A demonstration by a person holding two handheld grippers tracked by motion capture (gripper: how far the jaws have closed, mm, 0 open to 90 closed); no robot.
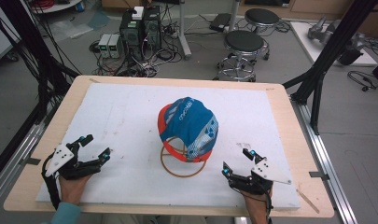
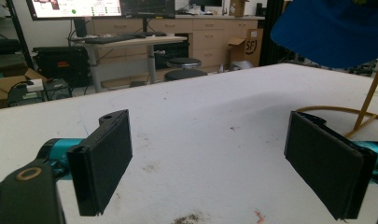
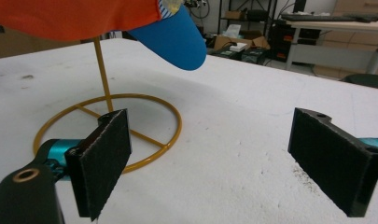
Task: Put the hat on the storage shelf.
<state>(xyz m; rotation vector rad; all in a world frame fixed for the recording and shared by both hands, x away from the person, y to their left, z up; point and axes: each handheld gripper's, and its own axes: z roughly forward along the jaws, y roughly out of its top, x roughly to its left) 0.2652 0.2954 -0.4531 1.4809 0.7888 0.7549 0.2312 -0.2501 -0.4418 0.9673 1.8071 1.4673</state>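
Across the desk (image 1: pixel 46 154) lies a white mat (image 1: pixel 126 112), and near its middle, a little toward the near edge, a blue and orange cap (image 1: pixel 189 126) sits on a yellow wire stand (image 1: pixel 183 164) whose ring base rests flat on the mat. The left tool (image 1: pixel 94 148) rests near the near left corner of the mat and the right tool (image 1: pixel 238 162) near the near right corner, both well apart from the cap. Each has its jaws spread wide with nothing between them; the left gripper view and the right gripper view both show bare mat in the gap.

I judge this to be the very start of the work: neither tool has closed in on the cap. The next move would seem to call for bringing one or both tools inward and up to cap height, and catching the fabric or the brim (image 3: pixel 170 39) without knocking the light stand over.

Much of the cap is cut off at the top edge of both gripper views. How the crown sits on the stand's top is hidden beneath the fabric. The lettering on the cap is too small to read, and the near edge of the desk is partly covered by the person's hands.
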